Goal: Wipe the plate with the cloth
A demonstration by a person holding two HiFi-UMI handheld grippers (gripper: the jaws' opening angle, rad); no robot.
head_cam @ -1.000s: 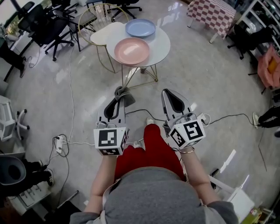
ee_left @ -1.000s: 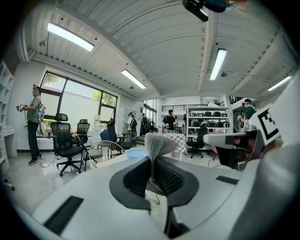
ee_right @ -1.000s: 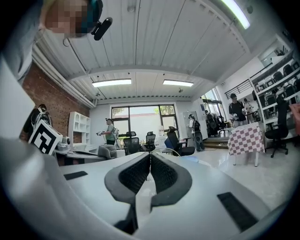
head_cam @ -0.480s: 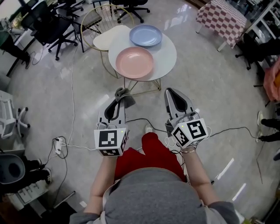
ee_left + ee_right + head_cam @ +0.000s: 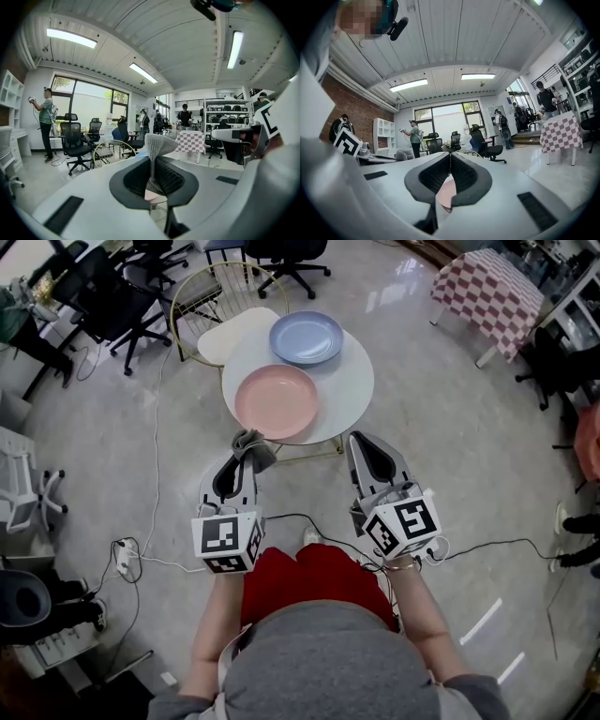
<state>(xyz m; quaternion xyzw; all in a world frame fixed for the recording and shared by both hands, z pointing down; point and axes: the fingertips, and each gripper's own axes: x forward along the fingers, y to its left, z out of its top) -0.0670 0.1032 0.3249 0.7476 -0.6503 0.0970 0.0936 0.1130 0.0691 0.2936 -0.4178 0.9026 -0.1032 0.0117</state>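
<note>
Two plates are lying bare on the table (image 5: 354, 381): a pink plate (image 5: 277, 401) at its near edge, a blue plate (image 5: 306, 337) at its far side; just short of the table, the left gripper (image 5: 240, 457) is pinching one cloth (image 5: 255, 442); the right gripper (image 5: 362, 441), per its own view, is hanging closed on nothing.

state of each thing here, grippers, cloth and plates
left gripper: shut on the cloth, held short of the table
right gripper: shut, nothing between its jaws
cloth: pinched, bunched up above the jaw tips, not on a plate
pink plate: flat on the table, empty, untouched
blue plate: flat on the table, empty, untouched
</note>
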